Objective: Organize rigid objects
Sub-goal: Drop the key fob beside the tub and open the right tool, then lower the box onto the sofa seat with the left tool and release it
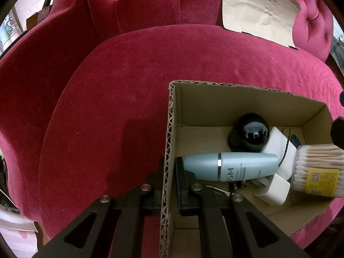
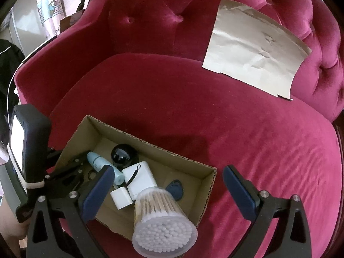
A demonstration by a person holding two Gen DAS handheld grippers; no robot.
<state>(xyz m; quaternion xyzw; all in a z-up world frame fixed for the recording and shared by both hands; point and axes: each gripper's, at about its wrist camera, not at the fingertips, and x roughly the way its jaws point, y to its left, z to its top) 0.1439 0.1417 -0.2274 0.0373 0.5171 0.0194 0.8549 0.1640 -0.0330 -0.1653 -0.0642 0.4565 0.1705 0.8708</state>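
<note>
An open cardboard box [image 1: 171,116] sits on a red velvet sofa seat. My left gripper [image 1: 169,165] is shut on the box's left wall, one finger inside and one outside. In the box lie a pale blue bottle [image 1: 230,166], a glossy black ball [image 1: 249,135], a white charger [image 1: 279,148] and a clear tub of cotton swabs [image 1: 316,169]. In the right wrist view my right gripper [image 2: 167,172] stands wide open above the box [image 2: 150,146]. The swab tub [image 2: 161,221] leans on the near wall between the fingers, untouched. A blue key fob [image 2: 175,190] lies beside it.
A crumpled beige paper sheet [image 2: 253,64] leans against the tufted backrest [image 2: 150,21] at the right. Bare seat cushion [image 2: 258,139] stretches right of and behind the box. The armrest [image 1: 32,75] rises on the left. A person's hand [image 2: 8,225] shows at the lower left.
</note>
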